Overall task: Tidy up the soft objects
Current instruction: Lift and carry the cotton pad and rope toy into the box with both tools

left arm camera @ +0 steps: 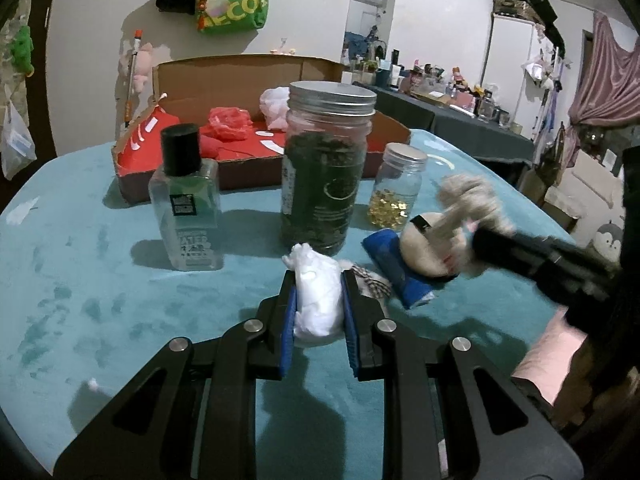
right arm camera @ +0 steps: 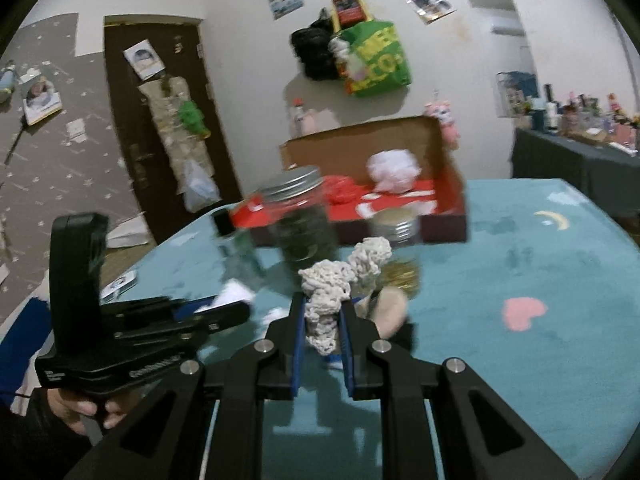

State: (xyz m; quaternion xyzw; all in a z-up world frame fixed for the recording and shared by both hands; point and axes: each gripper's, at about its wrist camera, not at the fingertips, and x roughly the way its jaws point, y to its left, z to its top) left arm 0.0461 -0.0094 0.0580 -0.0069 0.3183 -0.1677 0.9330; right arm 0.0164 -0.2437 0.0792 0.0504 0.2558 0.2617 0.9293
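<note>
My left claw (left arm camera: 319,300) is squeezed tight on a white soft wad (left arm camera: 318,292), held just above the teal tabletop (left arm camera: 100,280). My right claw (right arm camera: 323,320) is closed tight on a fluffy cream knit piece (right arm camera: 332,292), lifted over the tabletop. In front of me stand a big jar (left arm camera: 326,164), a small jar (left arm camera: 396,186) and a clear bottle (left arm camera: 186,200). Behind them sits a cardboard box (left arm camera: 240,76) with a red bag (left arm camera: 229,122) and a white bag (left arm camera: 274,106) inside.
</note>
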